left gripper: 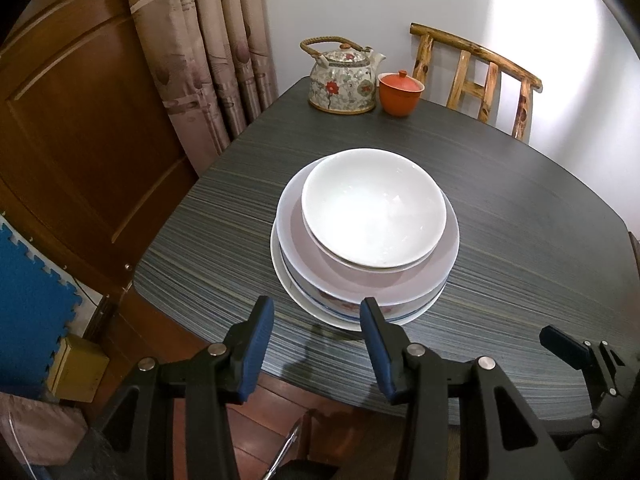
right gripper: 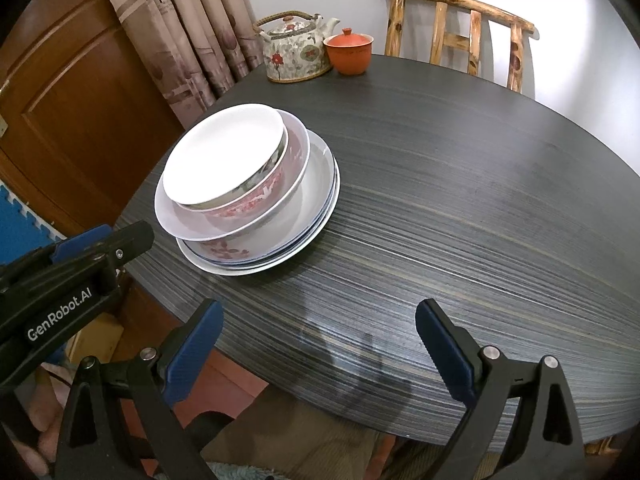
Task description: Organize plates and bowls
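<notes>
Left wrist view: white bowl [left gripper: 374, 210] tops a nested stack of bowls & plates [left gripper: 364, 264] near the left edge of a dark striped table [left gripper: 520, 240], w/ a mauve-lined bowl [left gripper: 400, 276] under it, then a red-flower bowl [right gripper: 240, 205] seen from the right wrist view, all resting on flat plates [right gripper: 316, 216] w/ blue rims. Left gripper [left gripper: 316, 346] hangs just short of the stack's near rim, jaws parted & empty, nothing btwn the blue pads [left gripper: 256, 344]. Right gripper [right gripper: 320, 344] sits off to the stack's right over bare tabletop, jaws spread wide, also empty. Stack looks tidy, largest at bottom, so the sorting appears done or nearly so, w/ both tools waiting; if pieces must be separated by type, the next move likely calls for pinching the top bowl's thin rim & lifting straight up so the ones below don't shift. Glazed ware looks slippery. Farther back: floral teapot [left gripper: 344, 80] & orange lidded cup [left gripper: 400, 92] touching or nearly so at the far edge, wooden chair [left gripper: 480, 80] behind, curtain [left gripper: 208, 52] & door [left gripper: 80, 140] at left.
</notes>
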Demonstrator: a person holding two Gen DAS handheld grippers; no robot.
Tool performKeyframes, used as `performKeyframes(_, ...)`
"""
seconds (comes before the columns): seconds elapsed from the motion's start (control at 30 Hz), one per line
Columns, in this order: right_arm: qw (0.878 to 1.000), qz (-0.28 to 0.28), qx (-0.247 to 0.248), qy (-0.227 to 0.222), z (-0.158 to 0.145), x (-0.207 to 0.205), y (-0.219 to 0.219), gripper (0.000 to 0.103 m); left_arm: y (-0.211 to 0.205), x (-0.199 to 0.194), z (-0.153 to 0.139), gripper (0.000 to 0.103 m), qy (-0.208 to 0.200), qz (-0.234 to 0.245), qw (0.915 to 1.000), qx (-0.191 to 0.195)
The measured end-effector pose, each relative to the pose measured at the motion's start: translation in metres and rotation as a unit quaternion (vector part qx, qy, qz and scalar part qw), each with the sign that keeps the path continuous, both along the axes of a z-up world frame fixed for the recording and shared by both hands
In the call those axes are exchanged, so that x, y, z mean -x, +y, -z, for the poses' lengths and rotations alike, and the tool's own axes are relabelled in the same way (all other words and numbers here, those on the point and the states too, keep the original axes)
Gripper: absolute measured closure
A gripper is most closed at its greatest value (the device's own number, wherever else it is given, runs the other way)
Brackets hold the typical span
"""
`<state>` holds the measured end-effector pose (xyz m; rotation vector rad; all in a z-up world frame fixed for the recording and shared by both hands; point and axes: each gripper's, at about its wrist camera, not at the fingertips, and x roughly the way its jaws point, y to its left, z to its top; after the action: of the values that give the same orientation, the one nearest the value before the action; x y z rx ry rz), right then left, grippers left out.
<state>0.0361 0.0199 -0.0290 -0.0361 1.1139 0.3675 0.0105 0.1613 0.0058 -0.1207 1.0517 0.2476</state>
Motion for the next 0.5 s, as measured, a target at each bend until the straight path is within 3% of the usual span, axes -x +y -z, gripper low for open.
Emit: performKeyframes(0.5, 1.000, -0.001, 0.003, 0.003, 0.0015, 0.0012, 0.0012, 0.006, 0.0000, 0.0000, 0.0006, 0.057, 0.002, 0.005, 1.0000, -0.001)
